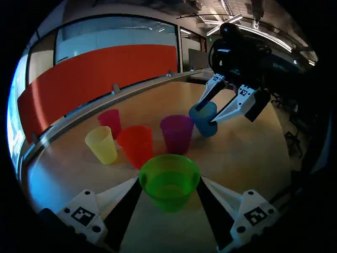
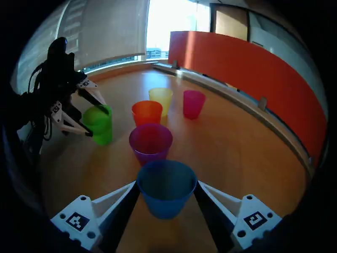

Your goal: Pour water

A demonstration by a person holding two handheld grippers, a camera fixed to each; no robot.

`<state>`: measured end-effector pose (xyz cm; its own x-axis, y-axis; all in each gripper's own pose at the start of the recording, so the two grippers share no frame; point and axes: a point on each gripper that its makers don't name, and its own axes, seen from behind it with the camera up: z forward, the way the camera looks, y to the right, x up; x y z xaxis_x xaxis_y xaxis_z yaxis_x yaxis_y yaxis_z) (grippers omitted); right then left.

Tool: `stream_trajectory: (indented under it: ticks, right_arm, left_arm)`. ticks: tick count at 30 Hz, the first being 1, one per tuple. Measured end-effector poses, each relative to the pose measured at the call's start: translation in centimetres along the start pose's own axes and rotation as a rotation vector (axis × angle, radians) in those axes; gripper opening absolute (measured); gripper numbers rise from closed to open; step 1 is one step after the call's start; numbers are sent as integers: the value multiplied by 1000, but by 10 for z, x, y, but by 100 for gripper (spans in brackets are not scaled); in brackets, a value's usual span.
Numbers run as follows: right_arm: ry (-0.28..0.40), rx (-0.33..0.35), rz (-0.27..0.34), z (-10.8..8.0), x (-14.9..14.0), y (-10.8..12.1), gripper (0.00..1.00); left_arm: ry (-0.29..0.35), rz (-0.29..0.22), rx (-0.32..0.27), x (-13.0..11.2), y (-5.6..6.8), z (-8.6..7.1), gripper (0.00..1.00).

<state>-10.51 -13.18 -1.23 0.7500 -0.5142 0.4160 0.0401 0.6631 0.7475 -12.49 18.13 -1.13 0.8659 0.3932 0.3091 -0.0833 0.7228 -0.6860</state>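
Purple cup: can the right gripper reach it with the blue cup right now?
Probably yes. The right gripper, shut on the blue cup, has the purple cup straight ahead, with nothing between them.

Daylight's pouring in through the big window (image 2: 177, 25) at the far end and washing over a pale wooden table (image 1: 252, 147). A long orange partition (image 1: 105, 71) is running along its edge, with glass panels (image 1: 118, 36) sitting above it and strip lights (image 1: 231, 19) glowing across the dark ceiling.
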Motion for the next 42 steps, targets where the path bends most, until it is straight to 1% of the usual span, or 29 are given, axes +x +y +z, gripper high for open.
stream_trajectory:
  ticks: [12,30,36,42]
  right_arm:
    - [-3,4,-1,0,-6,-1,92]
    - [-9,-7,-4,-6,-12,1,92]
    - [-14,-19,5,-9,-16,4,93]
    - [-32,-43,-7,-12,-25,9,93]
  left_arm:
    - [-21,-1,-7,-8,2,3,87]
    - [-34,-9,-6,-15,-1,0,87]
    - [-33,-5,-5,-15,0,0,87]
    - [-30,-10,-1,-15,0,0,87]
